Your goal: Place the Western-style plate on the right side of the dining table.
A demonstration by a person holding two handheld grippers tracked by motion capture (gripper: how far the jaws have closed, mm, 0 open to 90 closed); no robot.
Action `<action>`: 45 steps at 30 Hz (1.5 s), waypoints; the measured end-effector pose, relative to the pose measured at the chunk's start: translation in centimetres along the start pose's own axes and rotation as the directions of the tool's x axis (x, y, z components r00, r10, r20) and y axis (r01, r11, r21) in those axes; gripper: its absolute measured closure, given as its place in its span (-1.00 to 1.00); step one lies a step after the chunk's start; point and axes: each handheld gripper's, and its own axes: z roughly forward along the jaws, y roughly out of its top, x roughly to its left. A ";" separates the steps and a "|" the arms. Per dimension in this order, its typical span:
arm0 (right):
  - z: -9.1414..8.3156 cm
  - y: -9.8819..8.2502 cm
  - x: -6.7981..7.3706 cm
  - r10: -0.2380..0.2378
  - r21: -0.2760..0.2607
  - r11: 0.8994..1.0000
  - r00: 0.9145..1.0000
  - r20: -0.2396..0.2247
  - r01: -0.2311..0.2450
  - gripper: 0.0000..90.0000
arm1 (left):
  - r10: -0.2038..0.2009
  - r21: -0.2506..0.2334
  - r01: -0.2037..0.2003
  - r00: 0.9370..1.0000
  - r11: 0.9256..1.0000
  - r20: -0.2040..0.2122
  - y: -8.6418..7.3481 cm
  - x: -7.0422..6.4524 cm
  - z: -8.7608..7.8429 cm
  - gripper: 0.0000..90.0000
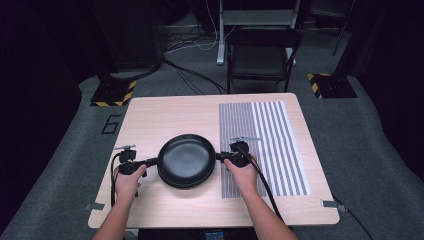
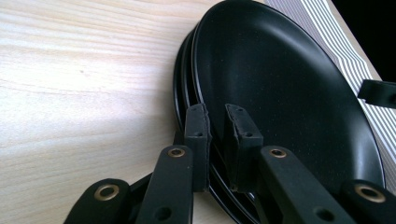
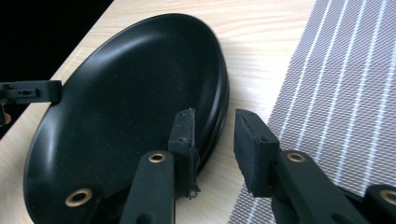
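High view: your left gripper (image 1: 150,162) fingers pinch the plate stack (image 1: 186,160) rim; right gripper (image 1: 220,157) fingers apart; worktop (image 1: 165,112) beyond lies bare.

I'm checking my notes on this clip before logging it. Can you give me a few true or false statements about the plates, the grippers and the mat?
1. The black plates form a stack on the wooden table. True.
2. The left gripper has its jaws on either side of a plate rim. True.
3. The right gripper is shut tight with no gap between its jaws. False: its jaws stand apart, open around the rim of the stack.
4. The stack sits in the middle of the striped mat. False: it rests on bare wood, left of the mat.
5. A folding chair stands beyond the table. True.
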 end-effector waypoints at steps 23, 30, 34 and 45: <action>1.0 -0.3 -1.0 0.222 0.045 0.975 0.972 -0.077 -0.219 0.77 | -0.069 -0.025 0.070 0.997 0.997 0.019 -0.3 0.2 0.2 0.83; 1.0 -0.1 -0.8 0.252 0.057 0.967 0.966 -0.058 -0.248 0.79 | -0.092 -0.029 0.092 0.996 0.995 0.010 -0.2 0.1 0.3 0.84; 0.9 -0.1 -0.7 0.251 0.043 0.967 0.967 -0.047 -0.249 0.80 | -0.087 -0.032 0.087 0.996 0.996 0.008 -0.2 0.1 0.4 0.84; 0.1 0.5 -1.8 0.291 0.003 0.957 0.954 -0.071 -0.291 0.84 | -0.113 -0.020 0.114 0.993 0.993 0.026 -0.1 -0.4 1.8 0.79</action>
